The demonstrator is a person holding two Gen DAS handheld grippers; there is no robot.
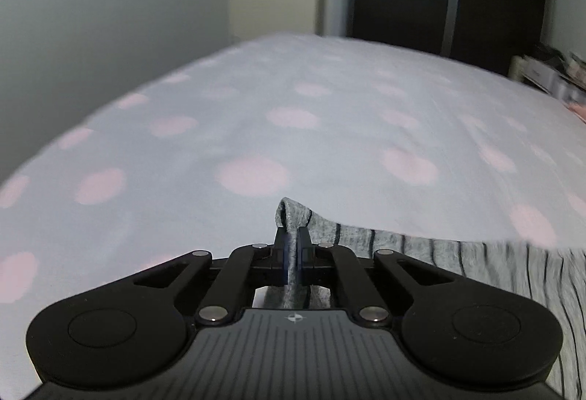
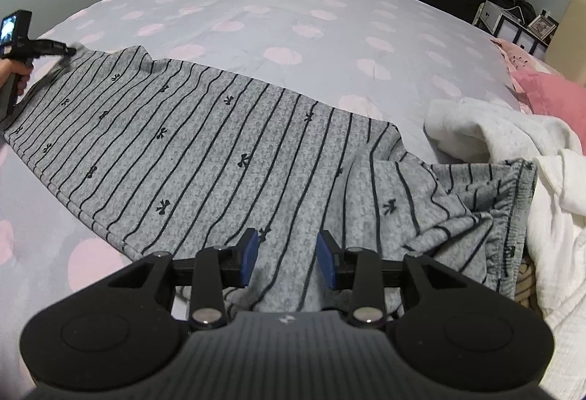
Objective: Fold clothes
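The right gripper (image 2: 287,255) is hovering with its jaws partly apart over the grey striped trousers (image 2: 205,158), cloth lying between the blue pads (image 2: 251,253) without being pinched. The trousers are lying stretched across the dotted bedspread (image 2: 293,15), their waistband bunching against a white garment (image 2: 512,144). Farther off, the left gripper (image 1: 292,246) is pinching a fold at the leg hem, jaws clamped tight on it. A hand (image 2: 16,74) is being cut off at the frame's edge. The room beyond is looking blurred.
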